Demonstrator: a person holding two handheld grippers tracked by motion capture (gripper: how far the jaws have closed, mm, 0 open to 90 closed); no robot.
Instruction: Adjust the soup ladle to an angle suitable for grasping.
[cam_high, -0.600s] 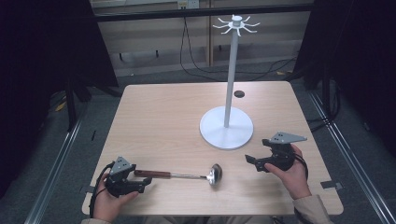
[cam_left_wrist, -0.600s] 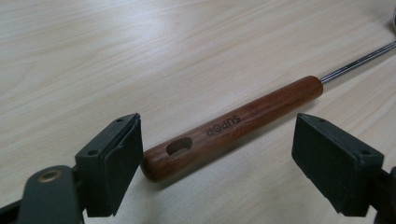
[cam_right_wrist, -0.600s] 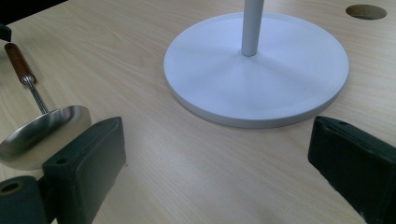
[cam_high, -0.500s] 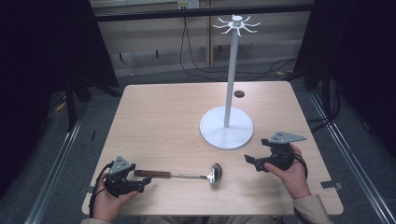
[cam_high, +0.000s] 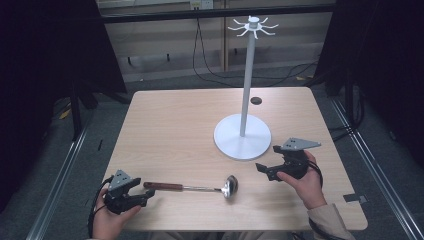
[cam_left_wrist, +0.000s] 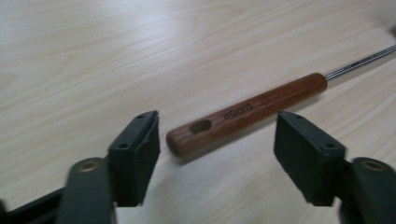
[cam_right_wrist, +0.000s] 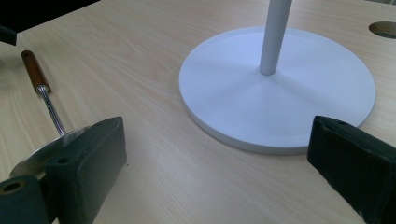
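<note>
A metal ladle (cam_high: 200, 188) with a brown wooden handle (cam_left_wrist: 247, 114) lies flat near the table's front edge, its bowl (cam_high: 230, 186) to the right. My left gripper (cam_high: 141, 193) is open right at the handle's end; the handle's tip with its hanging hole lies between the jaws without contact (cam_left_wrist: 217, 158). My right gripper (cam_high: 265, 169) is open and empty, held just above the table right of the ladle's bowl (cam_right_wrist: 44, 151) and in front of the white stand's round base (cam_right_wrist: 280, 88). The stand (cam_high: 243, 135) has a tall pole topped by a ring of hooks (cam_high: 253, 26).
The wooden table (cam_high: 175, 125) has a small round hole (cam_high: 256, 100) behind the stand. Cables run across the floor beyond the far edge. Metal rails flank the table on both sides.
</note>
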